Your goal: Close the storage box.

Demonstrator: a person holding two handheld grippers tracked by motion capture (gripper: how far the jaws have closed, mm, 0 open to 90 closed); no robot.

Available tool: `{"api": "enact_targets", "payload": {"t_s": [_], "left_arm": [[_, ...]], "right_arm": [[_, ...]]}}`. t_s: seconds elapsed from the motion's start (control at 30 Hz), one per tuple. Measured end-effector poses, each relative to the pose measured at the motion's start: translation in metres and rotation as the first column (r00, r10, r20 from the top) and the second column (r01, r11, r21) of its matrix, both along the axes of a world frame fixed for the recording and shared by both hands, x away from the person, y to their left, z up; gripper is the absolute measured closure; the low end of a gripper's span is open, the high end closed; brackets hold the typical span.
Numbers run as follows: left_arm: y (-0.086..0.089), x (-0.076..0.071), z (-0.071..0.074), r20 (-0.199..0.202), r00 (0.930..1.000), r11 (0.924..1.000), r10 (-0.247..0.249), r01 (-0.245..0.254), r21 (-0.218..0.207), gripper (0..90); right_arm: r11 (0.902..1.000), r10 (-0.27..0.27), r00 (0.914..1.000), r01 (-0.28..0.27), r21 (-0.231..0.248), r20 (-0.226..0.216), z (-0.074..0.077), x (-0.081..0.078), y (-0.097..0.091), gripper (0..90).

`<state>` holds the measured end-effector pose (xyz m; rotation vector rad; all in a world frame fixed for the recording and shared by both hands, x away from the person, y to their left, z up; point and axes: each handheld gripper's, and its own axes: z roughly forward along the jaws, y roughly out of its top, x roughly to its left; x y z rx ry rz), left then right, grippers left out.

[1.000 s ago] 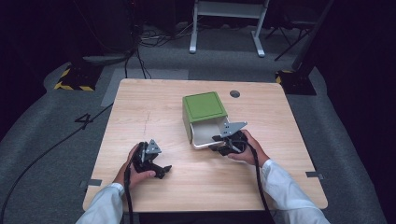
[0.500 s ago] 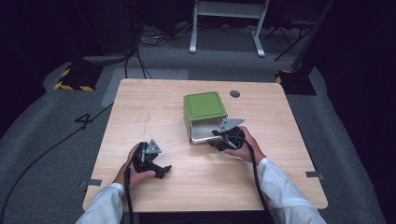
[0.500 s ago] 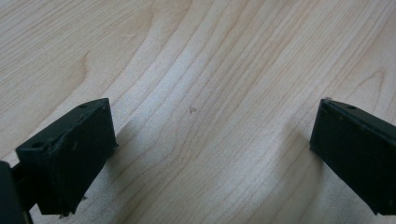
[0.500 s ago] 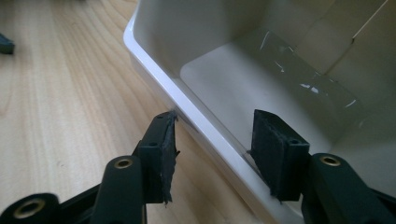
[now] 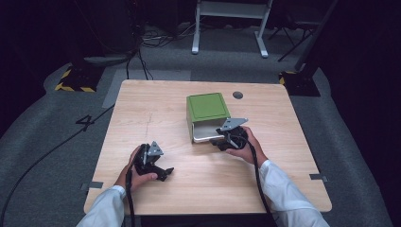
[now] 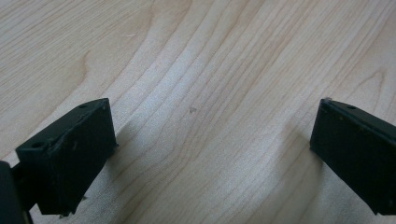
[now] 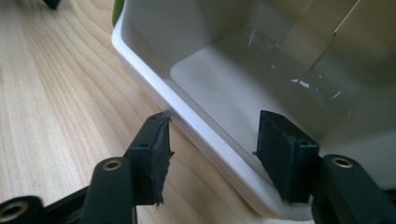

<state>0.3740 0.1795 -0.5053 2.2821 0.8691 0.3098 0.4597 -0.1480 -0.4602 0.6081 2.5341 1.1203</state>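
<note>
there, right gripper (image 7: 212,154) jaws apparently straddle the bin (image 7: 196,126) rim, unclamped.

We see that the green-bottomed box (image 5: 207,113) has tipped since a second ago. Then it leaned with its open mouth turned up toward the table's near edge; half a second ago it was lower; now it lies on its side, green face up, mouth facing the near edge. Our right gripper (image 5: 222,137) has come down with it, and its jaws straddle the box's lower white rim (image 7: 205,140), one inside and one outside, not closed on it.
</note>
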Motion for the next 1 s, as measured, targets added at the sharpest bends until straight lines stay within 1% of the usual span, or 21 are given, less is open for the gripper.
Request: {"api": "enact_targets", "payload": {"t_s": [0.03, 0.1, 0.13, 0.17, 0.33, 0.4, 0.43, 0.47, 0.57, 0.63, 0.73, 0.8, 0.9, 0.93, 1.0], "left_arm": [[0.0, 0.0, 0.0, 0.0, 1.0, 1.0, 0.0, 0.0, 0.0, 0.4], [0.0, 0.0, 0.0, 0.0, 1.0, 1.0, 0.0, 0.0, 0.0, 0.4], [0.0, 0.0, 0.0, 0.0, 1.0, 1.0, 0.0, 0.0, 0.0, 0.5], [0.0, 0.0, 0.0, 0.0, 1.0, 1.0, 0.0, 0.0, 0.0, 0.4], [0.0, 0.0, 0.0, 0.0, 1.0, 1.0, 0.0, 0.0, 0.0, 0.4], [0.0, 0.0, 0.0, 0.0, 1.0, 1.0, 0.0, 0.0, 0.0, 0.4], [0.0, 0.0, 0.0, 0.0, 1.0, 1.0, 0.0, 0.0, 0.0, 0.4], [0.0, 0.0, 0.0, 0.0, 1.0, 1.0, 0.0, 0.0, 0.0, 0.4], [0.0, 0.0, 0.0, 0.0, 1.0, 1.0, 0.0, 0.0, 0.0, 0.4], [0.0, 0.0, 0.0, 0.0, 1.0, 1.0, 0.0, 0.0, 0.0, 0.4], [0.0, 0.0, 0.0, 0.0, 1.0, 1.0, 0.0, 0.0, 0.0, 0.4], [0.0, 0.0, 0.0, 0.0, 1.0, 1.0, -0.002, 0.002, 0.0, 0.4], [0.0, 0.0, 0.0, 0.0, 1.0, 1.0, -0.002, 0.002, 0.0, 0.4], [0.0, 0.0, 0.0, 0.0, 1.0, 1.0, -0.002, 0.002, 0.0, 0.4], [0.0, 0.0, 0.0, 0.0, 1.0, 1.0, -0.002, 0.002, 0.0, 0.4]], "right_arm": [[0.9999, -0.004, 1.0, 0.004, 0.016, 0.001, 0.003, 0.0, -0.003, 42.2], [0.9999, -0.007, 1.0, 0.007, 0.016, 0.001, 0.004, -0.001, -0.003, 41.1], [0.9998, -0.004, 1.0, 0.004, 0.02, -0.008, 0.005, -0.002, -0.005, 38.3], [0.9997, 0.0, 0.9999, 0.0, 0.023, -0.014, 0.006, -0.002, -0.005, 37.4], [0.9996, 0.023, 0.9997, -0.023, 0.013, -0.004, 0.01, -0.009, -0.005, 33.2], [0.9994, 0.034, 0.9994, -0.033, -0.004, 0.006, 0.013, -0.012, -0.006, 32.0], [0.9994, 0.034, 0.9994, -0.033, -0.004, 0.006, 0.013, -0.012, -0.006, 32.0], [0.9991, 0.04, 0.999, -0.039, -0.016, 0.02, 0.016, -0.016, -0.007, 29.1], [0.9987, 0.052, 0.9985, -0.052, -0.003, 0.015, 0.019, -0.02, -0.01, 28.6], [0.9983, 0.056, 0.9981, -0.056, -0.017, 0.025, 0.021, -0.023, -0.011, 27.3], [0.9978, 0.063, 0.9977, -0.063, -0.021, 0.026, 0.023, -0.026, -0.013, 27.2], [0.9974, 0.069, 0.9967, -0.068, -0.024, 0.043, 0.027, -0.032, -0.017, 26.6], [0.9973, 0.07, 0.9961, -0.069, -0.027, 0.054, 0.03, -0.036, -0.021, 26.0], [0.9973, 0.072, 0.9954, -0.071, -0.019, 0.063, 0.034, -0.039, -0.026, 25.8], [0.9974, 0.072, 0.9953, -0.071, -0.016, 0.066, 0.036, -0.041, -0.029, 25.7]]}}
